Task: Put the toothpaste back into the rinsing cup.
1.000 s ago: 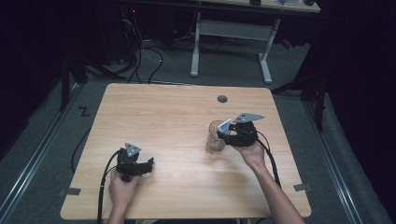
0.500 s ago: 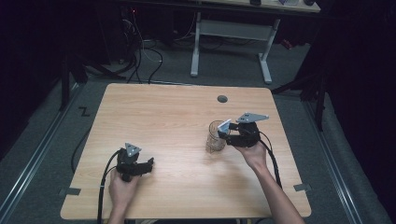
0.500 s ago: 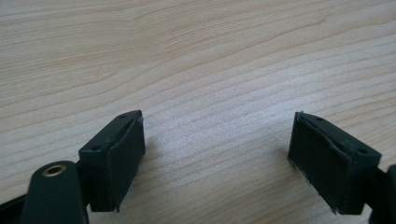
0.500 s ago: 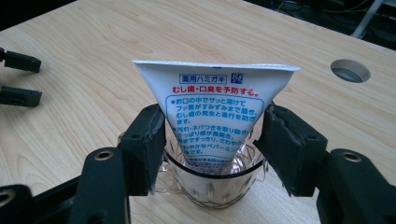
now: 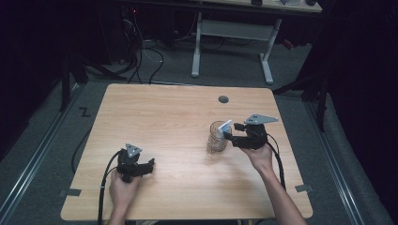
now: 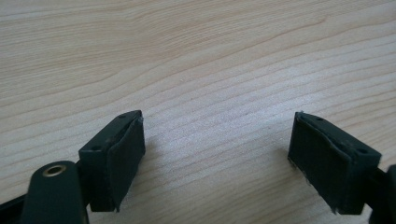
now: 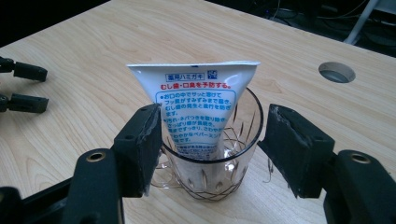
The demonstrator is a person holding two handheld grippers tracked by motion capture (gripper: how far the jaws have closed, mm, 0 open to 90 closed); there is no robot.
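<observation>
A clear glass tumbler stands on the wooden table, right of centre. A white toothpaste tube with blue and red print stands in it, flat end up. In the right gripper view the tumbler and the tube sit between the jaws of my right gripper. Those jaws have just been opening, and the right pad stands clear of the glass. My right gripper is level with the glass, on its right side. My left gripper rests open near the table's front left, and its jaws hold nothing.
A round cable hole lies in the table behind the glass. A white-legged desk stands on the floor beyond the far edge. Bare wood lies between the two grippers and across the left half.
My right gripper's jaws have spread wider around the glass, and the hand has eased slightly to the right. The glass, the tube and my left gripper stay put.
</observation>
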